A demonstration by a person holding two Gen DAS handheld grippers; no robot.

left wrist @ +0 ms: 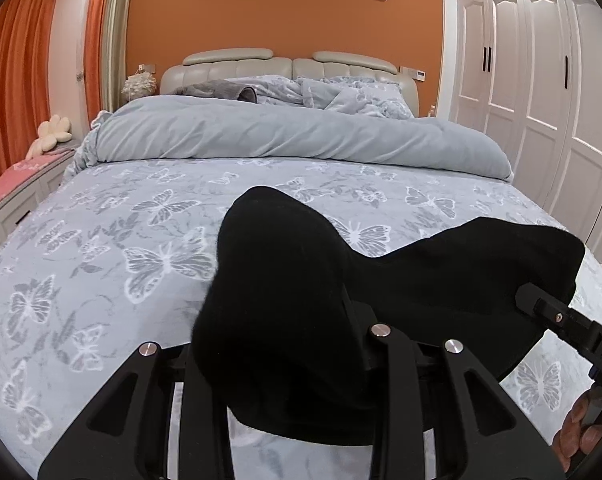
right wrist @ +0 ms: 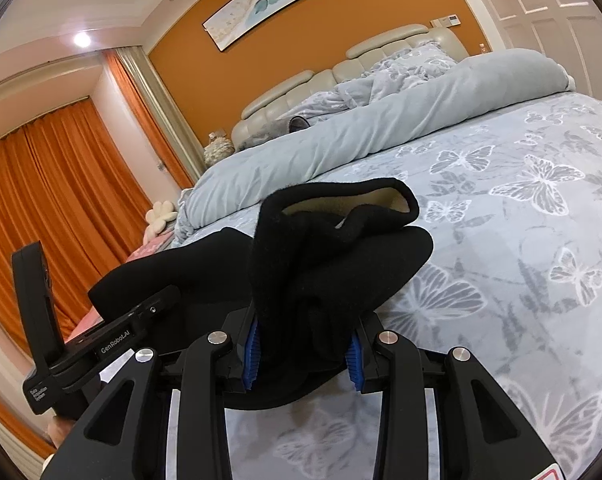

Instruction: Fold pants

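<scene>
Black fleece-lined pants (left wrist: 301, 288) hang bunched above the bed between both grippers. My left gripper (left wrist: 301, 360) is shut on one bunch of the fabric, which drapes over and hides its fingertips. My right gripper (right wrist: 303, 356) is shut on another bunch of the pants (right wrist: 333, 264), with blue finger pads (right wrist: 251, 356) pressing the cloth from both sides. A cream lining (right wrist: 381, 200) shows inside the upper fold. The right gripper also shows at the right edge of the left wrist view (left wrist: 541, 300), and the left gripper at the left of the right wrist view (right wrist: 157, 300).
The bed sheet (left wrist: 101, 248) is pale blue with white butterflies. A rolled grey-blue duvet (left wrist: 281, 132) lies across the bed's far half before the headboard (left wrist: 237, 70). White wardrobes (left wrist: 541, 80) stand to the right, orange curtains (right wrist: 61, 184) to the left.
</scene>
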